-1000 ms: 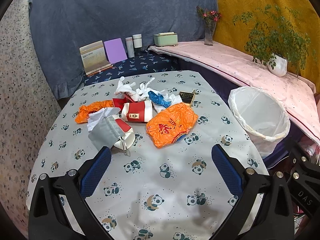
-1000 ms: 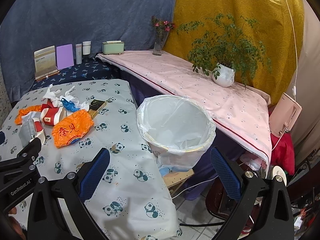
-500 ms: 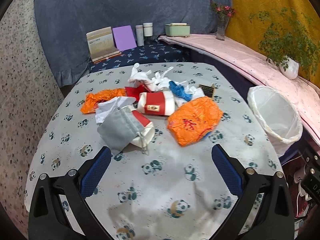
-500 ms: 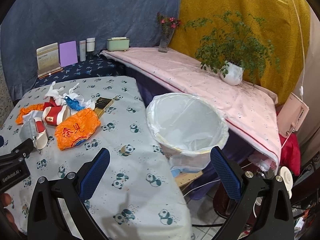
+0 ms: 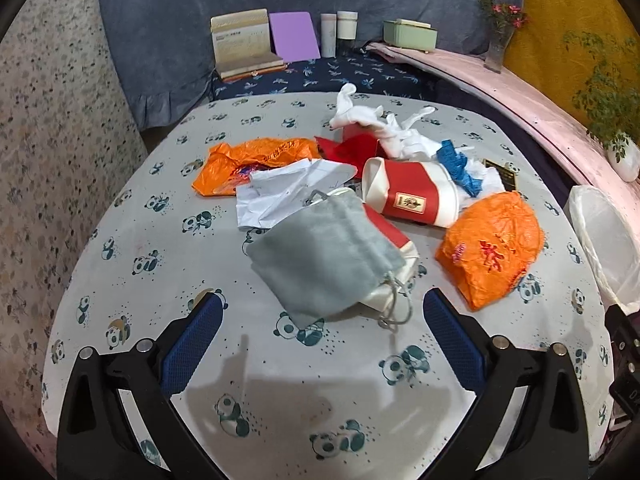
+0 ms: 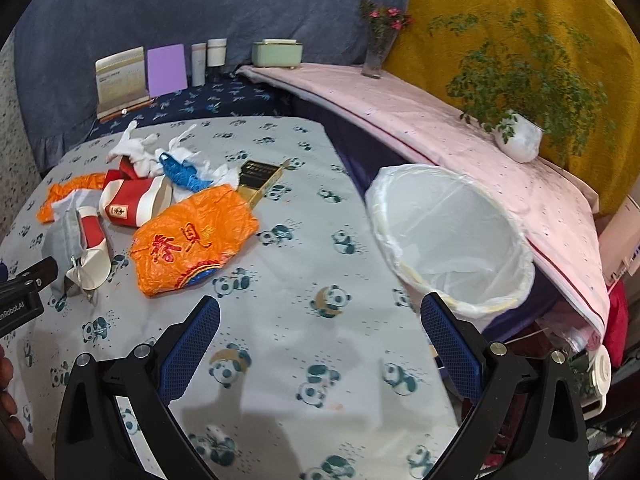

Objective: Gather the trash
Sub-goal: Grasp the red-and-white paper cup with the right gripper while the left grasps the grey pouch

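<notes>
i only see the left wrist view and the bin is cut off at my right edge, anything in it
Observer: Nothing that I can see. Inside the bin only its white liner shows.
Operator: where's the right gripper
Observer: The right gripper is open and empty, over bare tablecloth between the right orange bag and the bin.
Operator: what's the black thing past that bag
Observer: A flat black and gold box. It lies open side up and touches the bag's far edge.
</notes>
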Tool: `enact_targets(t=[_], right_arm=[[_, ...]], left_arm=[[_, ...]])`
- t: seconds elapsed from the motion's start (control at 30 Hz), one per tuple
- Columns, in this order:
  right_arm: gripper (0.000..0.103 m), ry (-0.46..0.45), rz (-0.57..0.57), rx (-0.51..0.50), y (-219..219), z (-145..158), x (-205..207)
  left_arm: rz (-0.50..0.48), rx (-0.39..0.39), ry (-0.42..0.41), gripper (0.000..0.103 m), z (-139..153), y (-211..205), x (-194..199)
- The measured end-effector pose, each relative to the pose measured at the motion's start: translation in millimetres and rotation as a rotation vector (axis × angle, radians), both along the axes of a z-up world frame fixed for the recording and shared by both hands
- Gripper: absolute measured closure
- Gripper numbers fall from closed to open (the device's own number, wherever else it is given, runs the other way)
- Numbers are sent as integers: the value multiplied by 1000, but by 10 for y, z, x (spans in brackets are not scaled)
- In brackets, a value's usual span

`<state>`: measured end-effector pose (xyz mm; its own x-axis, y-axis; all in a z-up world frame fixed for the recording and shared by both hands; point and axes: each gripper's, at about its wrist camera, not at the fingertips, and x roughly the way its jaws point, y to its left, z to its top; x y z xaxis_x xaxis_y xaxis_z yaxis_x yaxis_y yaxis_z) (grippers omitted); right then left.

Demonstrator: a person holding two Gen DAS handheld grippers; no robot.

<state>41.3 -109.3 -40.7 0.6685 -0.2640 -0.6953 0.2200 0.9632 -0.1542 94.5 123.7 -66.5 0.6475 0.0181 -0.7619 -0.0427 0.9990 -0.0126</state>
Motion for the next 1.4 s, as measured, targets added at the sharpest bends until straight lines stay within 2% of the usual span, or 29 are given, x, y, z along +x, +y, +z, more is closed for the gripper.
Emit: enact_targets(t=[0.27,0.37,0.4,0.43,0.5,0.53,0.6,0.63,0.67,0.73,0.8,0.93,1.17,1.4], right_arm=[[7,24,57,1,289,-131,333],[7,23,78,11,387,-151,417],[7,25,85,14,421,-159,443],[7,28,94,17,455,-168,468],[7,32,111,24,522,-182,505],[7,34,120,28,561,-190,517],[7,38,136,32,632,-199,539],[7,38,147,34,673,-201,547],[7,38,157,37,713,-202,554],[7,39,177,45,799,-197,558],[7,40,204,56,898,-195,571],[9,38,260,86,1096,-187,609],[26,82,342,161,1413,-304,837],[43,140,378,263,1513,-495,1116]], left_arm=[[-24,-75,49,7,-132,23,309],[-32,-75,51,8,-152,16,399],[-32,-78,50,10,-153,23,416],[-34,-93,48,15,-151,49,431],[-44,-129,62,34,-159,99,461],[-46,-150,69,39,-166,132,469],[-44,-194,76,56,-172,230,464],[-46,-207,77,62,-170,271,457],[-46,-215,78,73,-168,296,451],[-52,-252,82,85,-158,382,427],[-57,-285,81,90,-143,451,395],[-51,-273,60,92,-109,563,326],[-31,-290,86,92,-190,728,359],[-24,-311,107,92,-294,817,422]])
